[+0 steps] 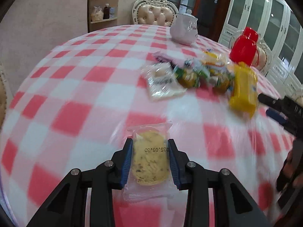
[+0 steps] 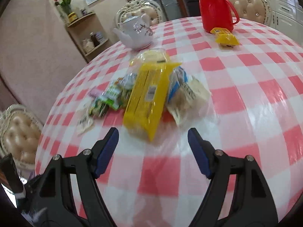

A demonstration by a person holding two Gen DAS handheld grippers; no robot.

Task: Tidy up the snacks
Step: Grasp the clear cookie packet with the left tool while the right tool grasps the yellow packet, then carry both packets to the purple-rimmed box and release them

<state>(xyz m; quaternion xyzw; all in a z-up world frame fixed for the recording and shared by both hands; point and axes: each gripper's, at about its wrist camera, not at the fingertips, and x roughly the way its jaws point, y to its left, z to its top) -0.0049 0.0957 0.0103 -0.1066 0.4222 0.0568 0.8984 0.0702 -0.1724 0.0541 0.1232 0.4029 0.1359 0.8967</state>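
My left gripper (image 1: 149, 160) clamps a wrapped cookie (image 1: 149, 162); my right gripper (image 2: 153, 147) gapes empty just before the yellow packet (image 2: 147, 98). Next, I'd reach and close on it.

"025.08.30" on cookie packet (image 1: 149, 157)

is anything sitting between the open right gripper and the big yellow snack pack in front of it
Nothing visible. The right gripper faces the long yellow snack pack with only bare pink-and-white checked tablecloth between. The other wrapped snacks lie beside and behind the pack.
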